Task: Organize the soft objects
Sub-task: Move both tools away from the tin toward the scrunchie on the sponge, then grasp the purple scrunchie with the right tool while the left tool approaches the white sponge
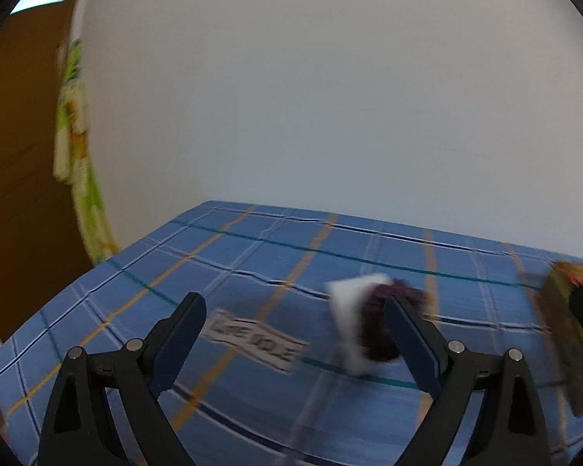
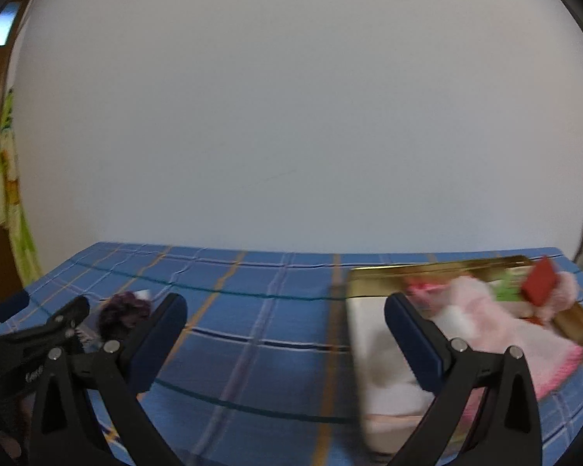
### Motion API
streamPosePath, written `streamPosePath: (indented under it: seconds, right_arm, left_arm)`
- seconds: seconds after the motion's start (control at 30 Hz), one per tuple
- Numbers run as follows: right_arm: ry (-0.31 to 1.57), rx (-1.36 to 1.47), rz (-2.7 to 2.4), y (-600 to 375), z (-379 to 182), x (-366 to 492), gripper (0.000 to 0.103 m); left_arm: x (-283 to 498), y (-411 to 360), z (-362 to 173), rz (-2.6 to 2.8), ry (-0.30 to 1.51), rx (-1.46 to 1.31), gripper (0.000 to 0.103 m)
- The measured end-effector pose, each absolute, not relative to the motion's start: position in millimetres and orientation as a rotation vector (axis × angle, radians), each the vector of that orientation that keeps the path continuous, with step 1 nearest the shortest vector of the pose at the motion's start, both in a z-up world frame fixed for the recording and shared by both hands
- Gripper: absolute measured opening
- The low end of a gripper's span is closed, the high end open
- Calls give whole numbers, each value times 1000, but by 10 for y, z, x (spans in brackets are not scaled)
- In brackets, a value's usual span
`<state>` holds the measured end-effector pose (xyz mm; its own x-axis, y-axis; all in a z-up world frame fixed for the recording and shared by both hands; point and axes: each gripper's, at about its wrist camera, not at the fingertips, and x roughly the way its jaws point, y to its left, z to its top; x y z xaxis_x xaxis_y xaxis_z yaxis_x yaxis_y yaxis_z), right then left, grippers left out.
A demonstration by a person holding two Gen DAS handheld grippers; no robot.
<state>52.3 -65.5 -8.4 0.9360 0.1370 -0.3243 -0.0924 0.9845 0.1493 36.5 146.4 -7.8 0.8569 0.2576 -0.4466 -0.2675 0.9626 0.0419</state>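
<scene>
- Because both views are motion-blurred, small details are hard to make out; the paper label on the cloth carries dark writing that cannot be read reliably.
- Left gripper: fingers are spread wide, nothing is held between them; it is hung above the table.
- Right gripper: fingers are likewise spread, nothing pinched.
- Table is covered by a blue plaid cloth with orange, white and teal lines.
- A dark purple fuzzy item is seen lying on a white soft piece, partly hidden by the left gripper's right finger.
- A gold-rimmed rectangular tray is seen near the right gripper; a pink knitted piece, white soft material and a red tag are held in it, with the pink edge draped over the rim. Near part is cut off by the finger.
</scene>
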Motion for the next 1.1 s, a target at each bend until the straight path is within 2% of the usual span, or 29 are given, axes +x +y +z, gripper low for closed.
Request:
streamPosePath:
  seconds: [0.17, 0.3, 0.63, 0.73, 0.8, 0.83, 0.9, 0.97, 1.1]
  right_arm:
    - [411, 122, 227, -310, -103, 730, 102]
    - [470, 104, 296, -104, -158, 896, 92]
    - [626, 72, 422, 462, -279, 1314, 91]
    - [693, 72, 460, 570, -347, 1433, 80]
    - [736, 78, 478, 598, -397, 1505, 68]
    - [745, 90, 493, 587, -406, 1520, 57]
    - [740, 128, 517, 531, -415, 1520, 54]
    - [733, 146, 524, 483, -411, 1512, 47]
    - [681, 210, 541, 275, -372, 1423, 45]
  left_arm:
    - [505, 1918, -119, 373, 491, -82, 95]
    - [560, 2131, -142, 404, 505, -141, 95]
    - [605, 2227, -175, 409, 519, -160, 95]
    - [612, 2250, -181, 411, 524, -166, 95]
    - [611, 2251, -183, 412, 524, -167, 95]
    - [611, 2250, -182, 411, 524, -167, 95]
    - [609, 2250, -184, 408, 525, -167, 95]
    - [610, 2239, -181, 395, 524, -165, 95]
    - [592, 2203, -171, 360, 514, -161, 95]
